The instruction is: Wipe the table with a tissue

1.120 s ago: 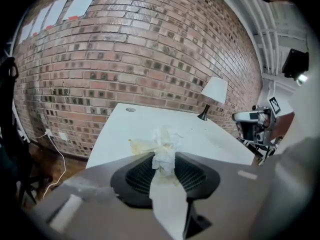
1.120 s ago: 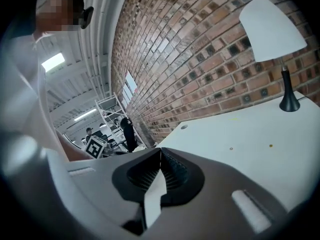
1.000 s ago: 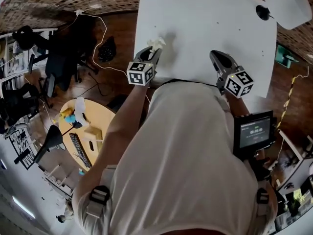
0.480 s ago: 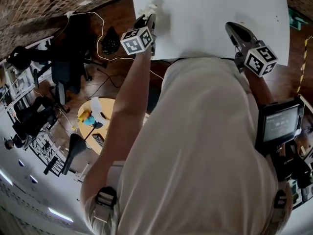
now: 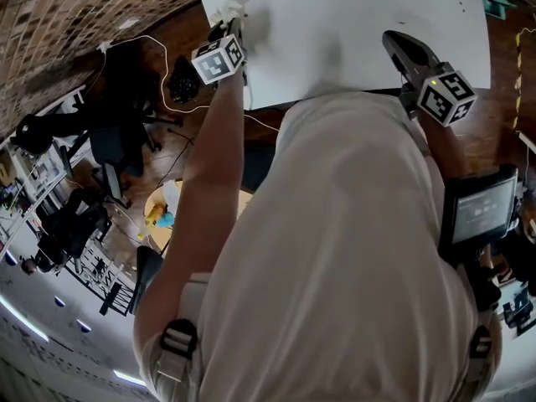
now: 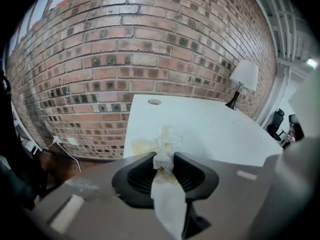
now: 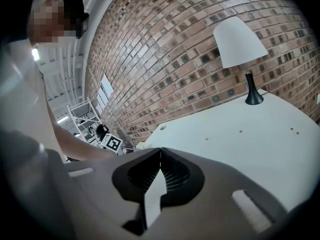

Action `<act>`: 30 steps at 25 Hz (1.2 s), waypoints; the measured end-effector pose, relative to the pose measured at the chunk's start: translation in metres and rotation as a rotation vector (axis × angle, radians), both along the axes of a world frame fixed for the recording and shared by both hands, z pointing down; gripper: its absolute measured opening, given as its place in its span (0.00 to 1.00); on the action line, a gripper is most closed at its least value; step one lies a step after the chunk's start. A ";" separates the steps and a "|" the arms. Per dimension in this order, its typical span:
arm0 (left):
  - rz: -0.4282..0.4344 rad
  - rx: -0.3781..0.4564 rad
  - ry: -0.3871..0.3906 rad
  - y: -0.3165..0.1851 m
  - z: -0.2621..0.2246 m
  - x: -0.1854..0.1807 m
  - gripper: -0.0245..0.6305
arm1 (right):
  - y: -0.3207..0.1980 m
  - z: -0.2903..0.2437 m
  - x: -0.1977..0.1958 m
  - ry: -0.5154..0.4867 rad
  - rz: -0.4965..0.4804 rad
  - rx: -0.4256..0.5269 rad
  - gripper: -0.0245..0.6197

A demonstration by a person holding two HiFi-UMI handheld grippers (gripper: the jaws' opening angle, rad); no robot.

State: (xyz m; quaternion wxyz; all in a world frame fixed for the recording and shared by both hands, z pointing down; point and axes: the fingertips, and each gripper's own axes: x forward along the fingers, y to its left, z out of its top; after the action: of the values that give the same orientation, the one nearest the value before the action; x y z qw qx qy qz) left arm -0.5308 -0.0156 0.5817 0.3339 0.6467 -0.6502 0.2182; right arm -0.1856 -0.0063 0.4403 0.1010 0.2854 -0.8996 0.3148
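Note:
The white table [image 5: 352, 23] fills the top of the head view. My left gripper [image 5: 226, 25] is at its near left corner, angled down. Its jaws are closing, and they pinch a crumpled, stained white tissue [image 5: 229, 10] that lies on the tabletop. In the left gripper view the tissue [image 6: 165, 140] bunches out beyond the jaw tips onto the table [image 6: 210, 129], and a strip of it trails back between the jaws. My right gripper [image 5: 395, 42] hovers over the near right part of the table. Its jaws [image 7: 160, 151] meet at the tips with nothing between them.
A white lamp [image 6: 244, 78] stands at the table's far right, near a brick wall. A cable hole [image 6: 154, 102] sits at the far left edge. Left of the table are cables, dark chairs [image 5: 109, 141] and a round yellow table [image 5: 163, 216]. A small screen [image 5: 479, 212] is at my right side.
My left gripper has slid the tissue leftward along the table to its near left corner. The right gripper has stayed near the table's front edge.

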 end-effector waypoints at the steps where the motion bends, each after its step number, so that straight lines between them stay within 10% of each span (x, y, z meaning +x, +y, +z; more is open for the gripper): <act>1: 0.001 -0.003 -0.011 -0.001 0.001 -0.001 0.21 | 0.000 0.000 0.003 0.001 0.007 -0.001 0.05; 10: 0.107 -0.013 -0.140 -0.009 -0.001 0.008 0.21 | 0.003 0.003 0.022 0.004 0.052 -0.012 0.05; 30: 0.207 0.032 -0.096 -0.022 0.008 0.064 0.21 | 0.000 0.004 0.025 0.002 0.062 -0.010 0.05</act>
State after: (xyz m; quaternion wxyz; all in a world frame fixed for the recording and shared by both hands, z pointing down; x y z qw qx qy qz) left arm -0.4665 -0.0379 0.5894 0.2677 0.7044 -0.5985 0.2719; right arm -0.1608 -0.0067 0.4446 0.0935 0.3132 -0.8885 0.3220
